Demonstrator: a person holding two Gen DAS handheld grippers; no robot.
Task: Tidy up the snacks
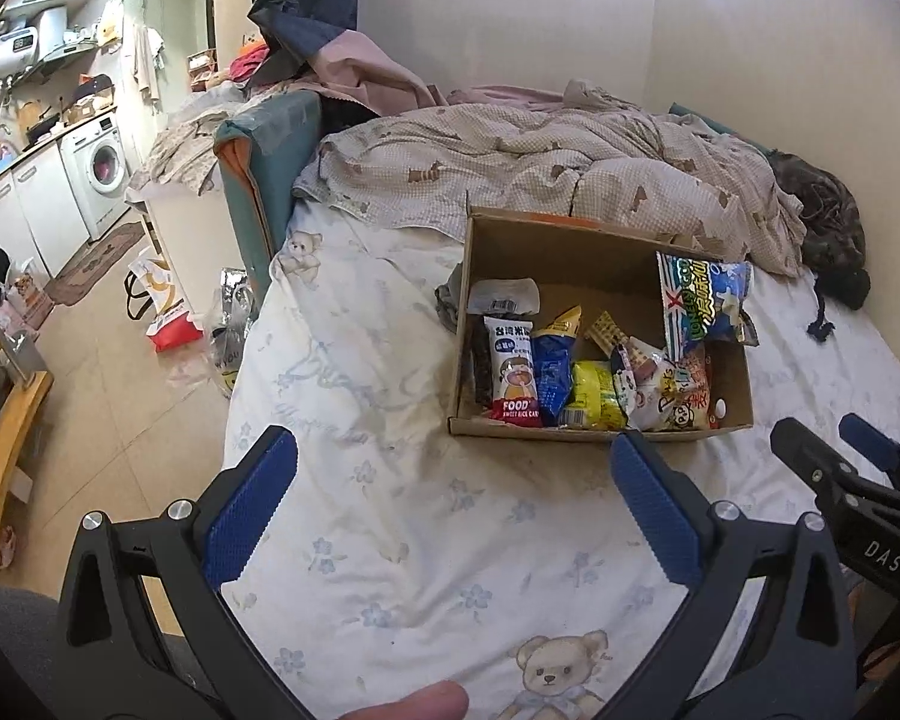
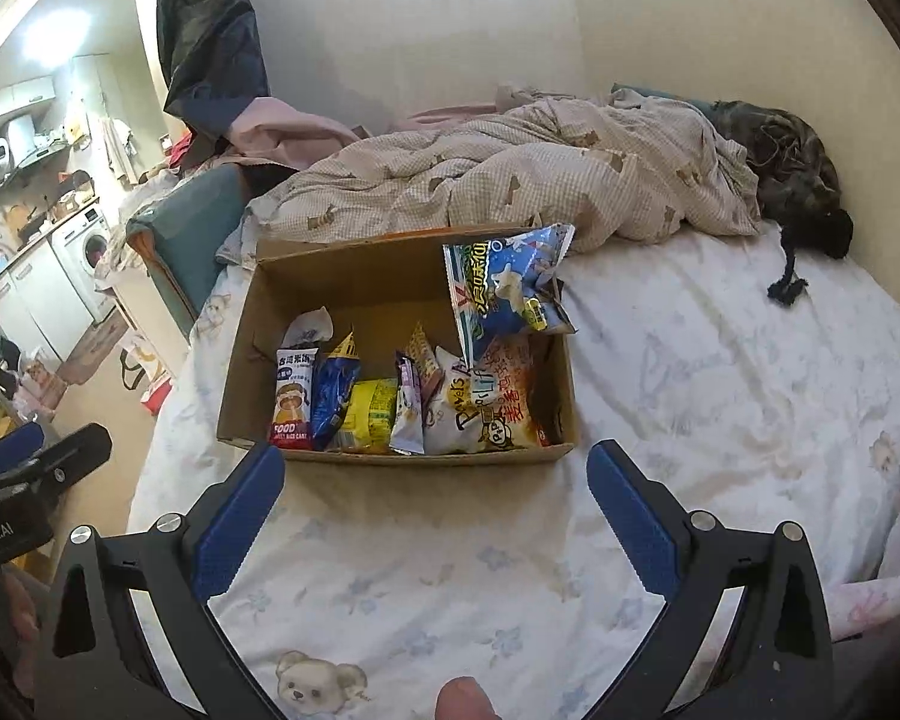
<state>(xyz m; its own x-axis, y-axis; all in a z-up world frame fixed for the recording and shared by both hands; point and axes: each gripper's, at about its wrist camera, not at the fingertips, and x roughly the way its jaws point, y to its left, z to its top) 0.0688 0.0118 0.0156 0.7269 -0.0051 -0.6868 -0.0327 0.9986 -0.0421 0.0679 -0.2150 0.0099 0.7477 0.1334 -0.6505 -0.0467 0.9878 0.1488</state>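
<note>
Apparently finished, both tongs, the left gripper [image 1: 453,462] and right gripper [image 2: 435,474], hang spread and empty just short of the cardboard box [image 2: 390,455], where snack packets [image 2: 378,405] stand in a row ahead; a blue bag [image 2: 504,282] leans on the far-right wall, hiding whatever lies beneath.

Both wrist views look forward, sharing the nearby box [image 1: 600,426].

black tongs [image 1: 453,450], blue ribbed pads [image 1: 249,501], silver screws
</note>
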